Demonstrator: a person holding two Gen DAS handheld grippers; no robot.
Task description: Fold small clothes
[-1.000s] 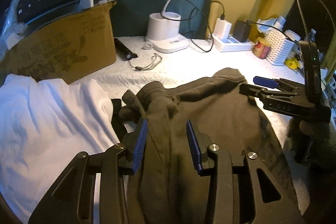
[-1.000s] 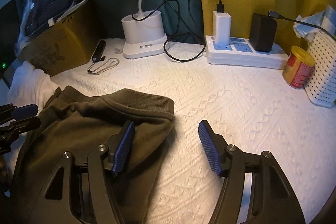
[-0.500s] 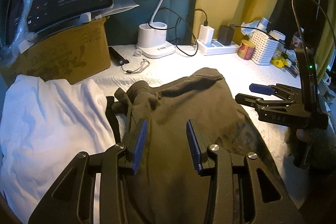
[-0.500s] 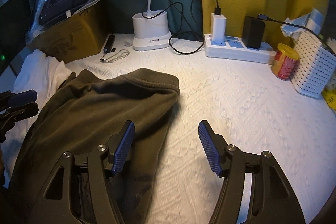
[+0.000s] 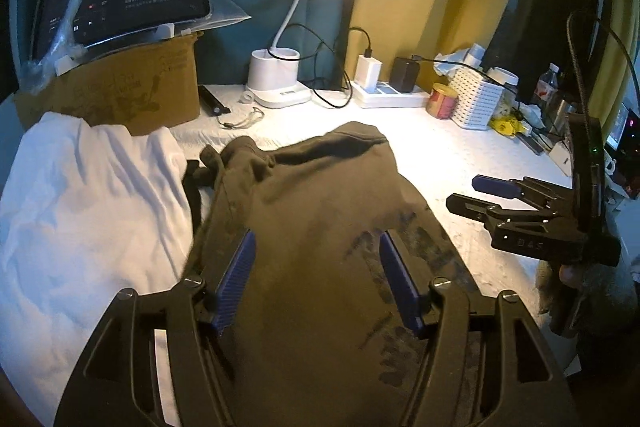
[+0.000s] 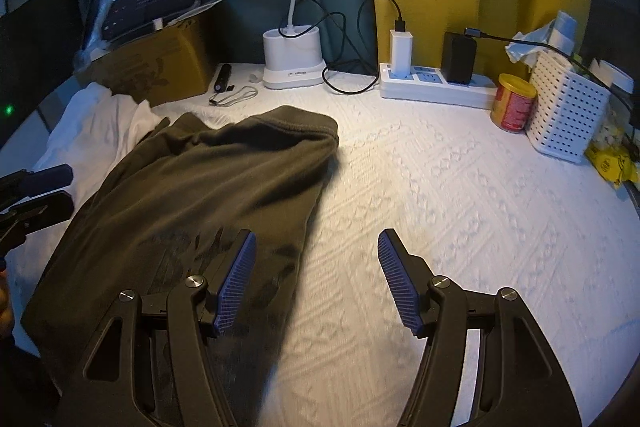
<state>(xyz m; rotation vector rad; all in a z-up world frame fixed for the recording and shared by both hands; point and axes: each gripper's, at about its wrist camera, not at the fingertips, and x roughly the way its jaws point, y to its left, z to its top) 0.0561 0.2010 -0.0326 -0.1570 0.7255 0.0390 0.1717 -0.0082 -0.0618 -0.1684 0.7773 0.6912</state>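
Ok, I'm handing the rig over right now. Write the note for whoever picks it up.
Left gripper: open, holding nothing, over the middle of the dark olive garment.
Right gripper: open, holding nothing, over the garment's right edge; one finger above cloth, the other above the white bedcover.
Garment: lies lengthwise on the bedcover, hem end toward the lamp base, its left part bunched beside the white cloth.
Done: garment roughly laid out.
Left: smooth the bunched side, fold it; the white cloth looks unfolded.

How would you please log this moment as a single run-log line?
left gripper: open, over dark olive garment | right gripper: open, at garment's right edge | white garment: beside, left | fold: not started
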